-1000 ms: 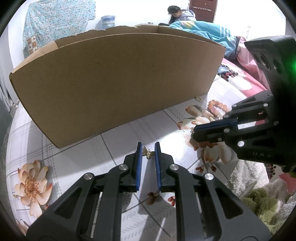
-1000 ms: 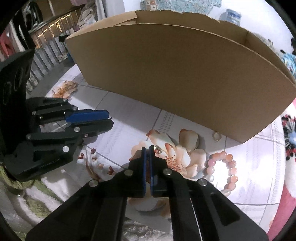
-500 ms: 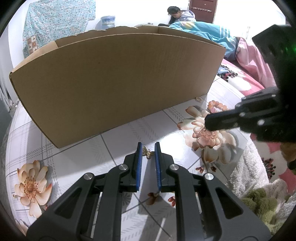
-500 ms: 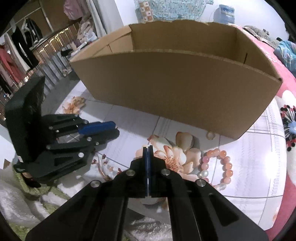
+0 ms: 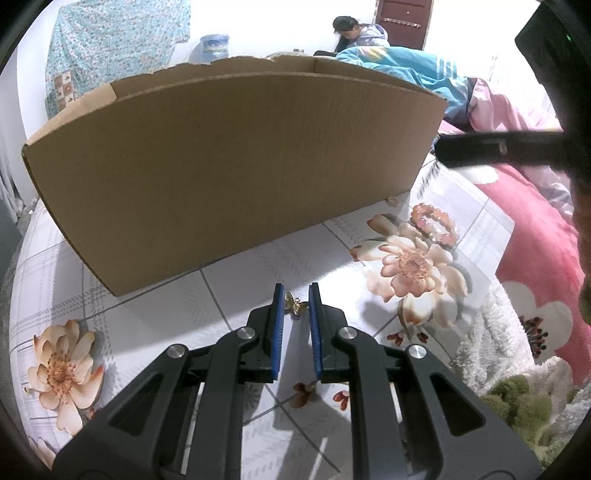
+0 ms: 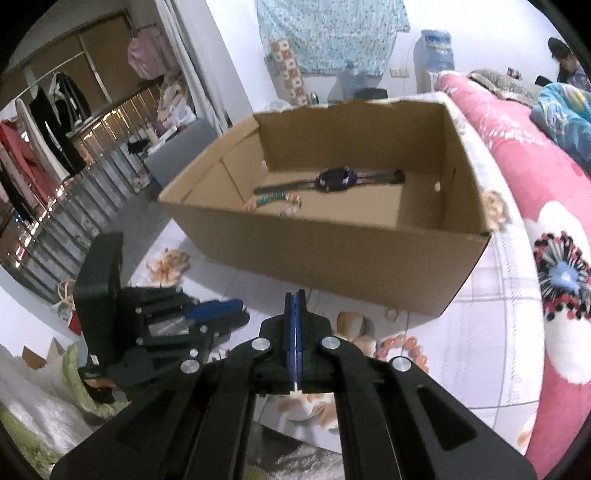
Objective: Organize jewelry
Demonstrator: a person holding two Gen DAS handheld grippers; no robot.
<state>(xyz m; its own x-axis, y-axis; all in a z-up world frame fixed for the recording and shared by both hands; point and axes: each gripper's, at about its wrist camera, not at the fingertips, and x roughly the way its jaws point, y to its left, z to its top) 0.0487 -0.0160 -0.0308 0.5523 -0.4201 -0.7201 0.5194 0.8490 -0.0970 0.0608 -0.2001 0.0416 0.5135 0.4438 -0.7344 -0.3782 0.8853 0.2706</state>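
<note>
The left gripper [image 5: 296, 295] sits low over the floral tablecloth [image 5: 155, 306], its blue pads [image 5: 279, 317] pinching a small gold butterfly charm [image 5: 295, 304] right at the tips; whether the charm rests on the cloth or hangs just clear of it is hard to make out. The brown wall of the cardboard box [image 5: 229, 166] fills the view straight ahead and hides the box's contents from this camera.

The right gripper [image 6: 294, 297] is raised above the cloth, its pads pressed flat together. Nothing can be made out between them, though a very small piece would be hidden by the closed pads. From this height the open box [image 6: 332, 243] shows its inside: a dark wristwatch [image 6: 332, 180] lies stretched across the floor, and just in front of it a string of coloured beads [image 6: 273, 199], blurred and partly cut off by the near wall.

Outside the box, a pink bead bracelet [image 5: 433, 223] lies on the cloth beside a printed flower; in the right wrist view it is half covered by the gripper's arm. A small pale ring-like piece [image 5: 392, 200] lies close against the box's near wall, too small to identify. In the left wrist view the right gripper appears only as a dark, blurred bar at the upper right edge. A person [image 5: 356, 31] sits in the far background, partly behind bedding.
</note>
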